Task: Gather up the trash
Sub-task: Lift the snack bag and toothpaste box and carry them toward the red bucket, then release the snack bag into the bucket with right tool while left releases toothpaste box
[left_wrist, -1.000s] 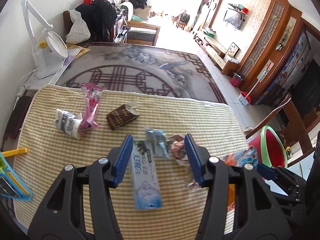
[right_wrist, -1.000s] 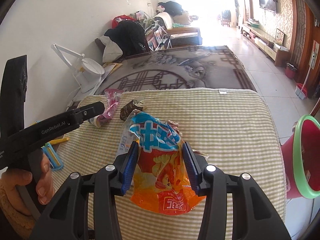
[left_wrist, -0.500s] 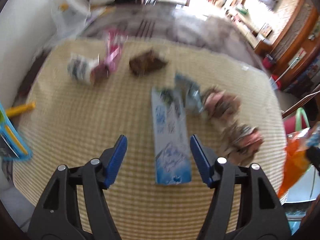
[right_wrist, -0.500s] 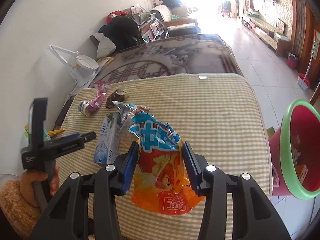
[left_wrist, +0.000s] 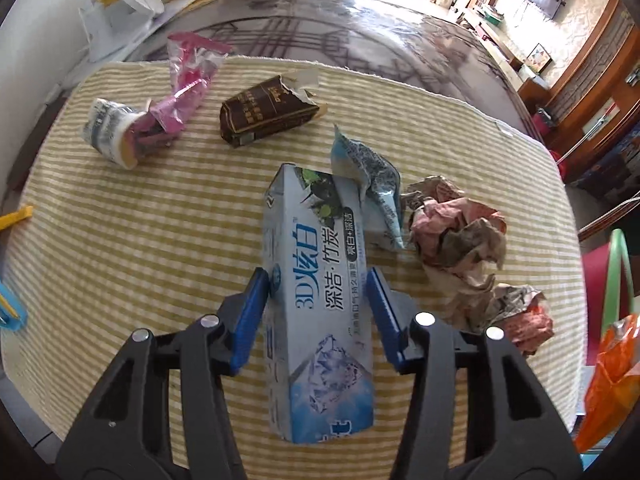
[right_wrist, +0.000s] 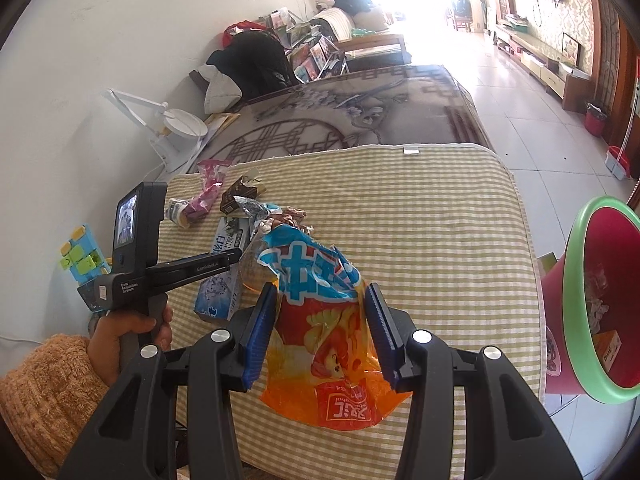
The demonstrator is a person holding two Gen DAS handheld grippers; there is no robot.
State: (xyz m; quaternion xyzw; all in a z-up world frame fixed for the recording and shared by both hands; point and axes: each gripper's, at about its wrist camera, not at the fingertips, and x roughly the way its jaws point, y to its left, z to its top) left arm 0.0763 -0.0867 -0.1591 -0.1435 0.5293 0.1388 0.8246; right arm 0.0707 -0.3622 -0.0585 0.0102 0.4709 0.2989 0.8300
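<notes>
My left gripper (left_wrist: 318,280) is open and straddles a pale blue toothpaste box (left_wrist: 316,296) lying on the striped cloth; the jaws stand just off its two sides. Beside the box lie a silver-blue wrapper (left_wrist: 372,184) and crumpled paper (left_wrist: 460,236). Farther off are a brown carton (left_wrist: 268,110), a pink wrapper (left_wrist: 192,80) and a small cup (left_wrist: 110,130). My right gripper (right_wrist: 322,300) is shut on an orange and blue snack bag (right_wrist: 324,340), held above the cloth. The left gripper also shows in the right wrist view (right_wrist: 224,260).
A red bin with a green rim (right_wrist: 576,320) stands off the table's right edge, with trash inside. A white desk lamp (right_wrist: 176,124) stands by the wall at the back left. Colourful clips (right_wrist: 80,256) lie at the left edge.
My left gripper has come down and forward over the toothpaste box, so the box now lies between its jaws. My right gripper with the snack bag has drifted back from the other trash.
</notes>
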